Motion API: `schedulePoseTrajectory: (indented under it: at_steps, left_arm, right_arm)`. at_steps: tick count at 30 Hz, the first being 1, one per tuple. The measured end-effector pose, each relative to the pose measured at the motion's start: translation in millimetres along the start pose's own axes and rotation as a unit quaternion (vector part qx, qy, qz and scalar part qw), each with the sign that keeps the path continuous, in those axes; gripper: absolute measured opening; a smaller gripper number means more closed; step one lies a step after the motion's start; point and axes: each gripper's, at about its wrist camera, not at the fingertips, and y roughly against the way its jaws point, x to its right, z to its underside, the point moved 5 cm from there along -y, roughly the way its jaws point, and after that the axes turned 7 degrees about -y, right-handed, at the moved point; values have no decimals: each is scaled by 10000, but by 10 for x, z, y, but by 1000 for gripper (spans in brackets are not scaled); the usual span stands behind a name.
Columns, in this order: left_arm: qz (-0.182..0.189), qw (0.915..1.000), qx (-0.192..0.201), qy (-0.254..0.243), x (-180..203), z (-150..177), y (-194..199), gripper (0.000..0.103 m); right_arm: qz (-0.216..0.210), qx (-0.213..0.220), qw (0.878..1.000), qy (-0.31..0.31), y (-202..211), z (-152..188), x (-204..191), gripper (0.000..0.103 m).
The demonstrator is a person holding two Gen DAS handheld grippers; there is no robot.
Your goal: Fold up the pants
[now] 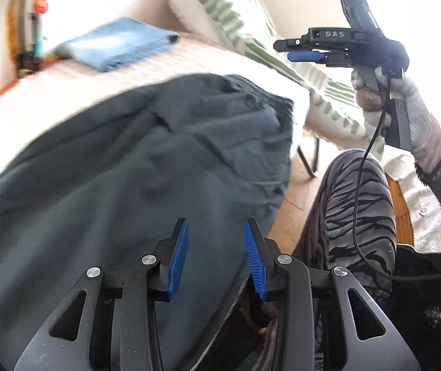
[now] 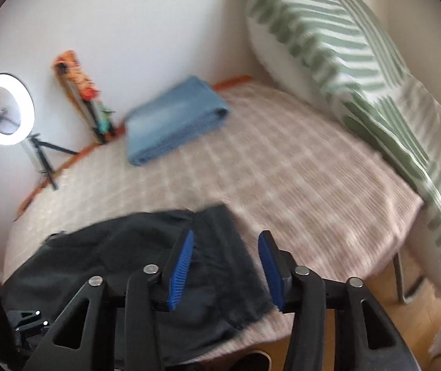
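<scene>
Dark grey pants (image 1: 128, 170) lie bunched on the pink checked bed cover (image 2: 282, 160), near its front edge. In the right wrist view the pants (image 2: 128, 253) show one leg end reaching toward the bed's corner. My left gripper (image 1: 216, 225) hovers open just over the pants, with nothing pinched between its blue pads. My right gripper (image 2: 227, 238) is also open, held higher above the pants' leg end with nothing in it. In the left wrist view the right gripper (image 1: 283, 50) is seen side-on, raised in a gloved hand (image 1: 405, 108).
Folded blue jeans (image 2: 174, 117) lie at the back of the bed by the wall. A green-striped pillow (image 2: 328, 31) leans at the right. A ring light (image 2: 4, 108) stands on a tripod at the left. A person's zebra-patterned leg (image 1: 359, 210) is beside the bed.
</scene>
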Motion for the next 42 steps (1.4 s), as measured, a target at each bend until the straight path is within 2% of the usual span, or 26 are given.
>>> schedulePoseTrajectory:
  at_steps: [1,4,7,8,10,15,19,21,25,29,31,32,34,35,37,39,40,42]
  left_arm:
    - [-160,9999,31,52,-57,35,71,38]
    - [-578,9979,114,280,-237,194,353,43]
    - [-934,9933,162,663,-435,383,588,51]
    - [-1045,9910,178,819,-505,460,655,56]
    - [-1212,9862,193,1116,-623,621,777,59]
    - [-1532,9704,191,1855,-874,996,981,62]
    - [-1750,9620,120,2093,-1001,1232,1093,62]
    - [-1795,9583,98,2223,-1067,1336,1110,62]
    - [-1836,9533,42,2398,-1141,1476,1104,62]
    - [-1827,9524,5,2440,-1186,1517,1069,62]
    - [-1836,9528,26,2416,-1187,1516,1064,62]
    - [-1842,9530,30,2404,-1190,1511,1061,62]
    - [-1840,9531,45,2402,-1184,1514,1067,62]
    - [-1836,9533,53,2397,-1186,1514,1066,62]
    - [-1834,9540,66,2369,-1175,1522,1068,62]
    - [-1841,9548,80,2331,-1167,1531,1066,62]
    - [-1846,9547,89,2331,-1164,1541,1062,62]
    - [-1842,9542,116,2356,-1166,1549,1065,62]
  right_arm:
    - [-267,-46,9995,141,-28,-35,-147,62]
    - [-987,-183,9938,485,-133,-94,-569,65]
    - [-1692,-575,9796,919,-371,-93,-1126,70]
    - [-1941,-729,9722,1090,-485,-86,-1335,71]
    - [-2161,-963,9624,1334,-655,-37,-1651,73]
    - [-2574,-1901,9338,1598,-1275,70,-2281,72]
    - [-2697,-2607,9088,1829,-1711,270,-2684,68]
    - [-2625,-2901,9012,1864,-1907,356,-2787,66]
    - [-2743,-3393,8843,1662,-2137,472,-2859,62]
    - [-2849,-3711,8686,1631,-2232,609,-2932,46]
    - [-2888,-3804,8628,1658,-2223,655,-2963,31]
    - [-2900,-3829,8604,1701,-2207,691,-2986,26]
    - [-2835,-3704,8631,1933,-2137,707,-3049,6]
    - [-2810,-3559,8656,2126,-2080,698,-3105,3]
    - [-2716,-3087,8730,2624,-1929,617,-3217,1]
    - [-2506,-2376,8794,3278,-1765,499,-3330,1]
    - [-2372,-2033,8791,3600,-1710,460,-3399,0]
    - [-2178,-1809,8747,3933,-1736,485,-3458,0]
